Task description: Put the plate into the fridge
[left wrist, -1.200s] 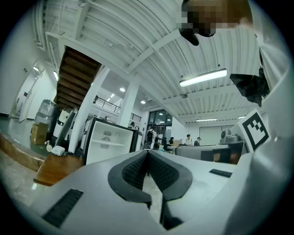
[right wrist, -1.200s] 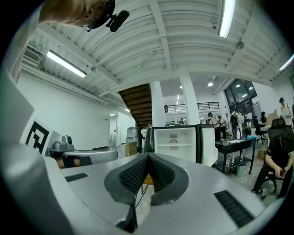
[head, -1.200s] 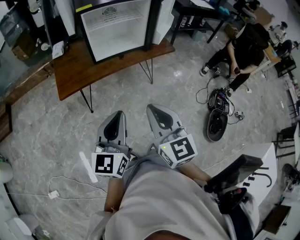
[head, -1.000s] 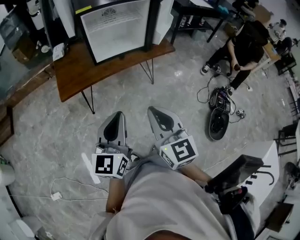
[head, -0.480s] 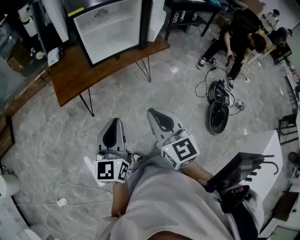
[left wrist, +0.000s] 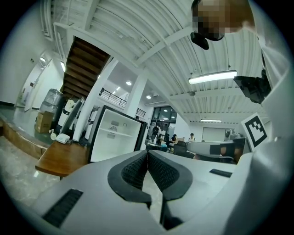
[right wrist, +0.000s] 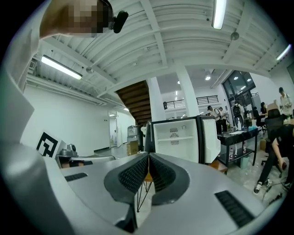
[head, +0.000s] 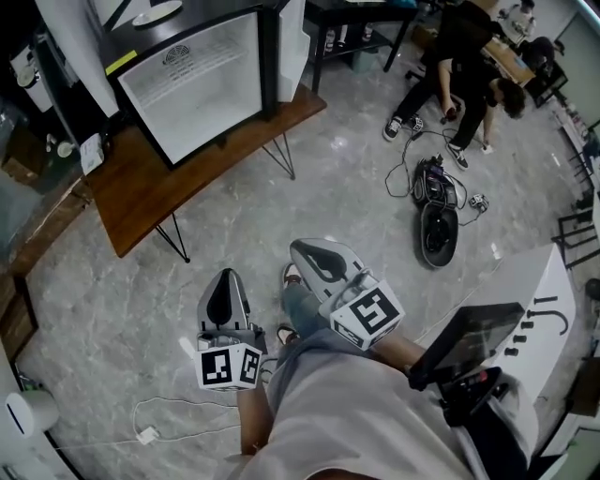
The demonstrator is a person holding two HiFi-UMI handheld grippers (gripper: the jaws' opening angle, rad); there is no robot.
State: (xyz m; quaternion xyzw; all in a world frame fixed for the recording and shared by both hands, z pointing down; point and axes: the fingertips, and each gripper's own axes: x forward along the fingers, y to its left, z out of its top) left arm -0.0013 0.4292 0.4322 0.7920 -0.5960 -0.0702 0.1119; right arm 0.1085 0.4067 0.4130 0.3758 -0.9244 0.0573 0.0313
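Left gripper (head: 225, 286): jaws pressed together, nothing between them.
Right gripper (head: 314, 255): pinched closed too, and empty.
Fridge (head: 192, 84): door open, up on the wooden table (head: 122, 192), well ahead.
Plate (head: 157, 12): seemingly that pale dish on the fridge top.
Progress: nothing done yet, I'd say; pick-up and placing both remain.

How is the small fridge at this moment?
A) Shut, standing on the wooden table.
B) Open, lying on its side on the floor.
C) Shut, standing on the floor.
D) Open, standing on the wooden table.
D: in the head view the fridge stands on the wooden table, and its door is swung aside so that the white inside shows.
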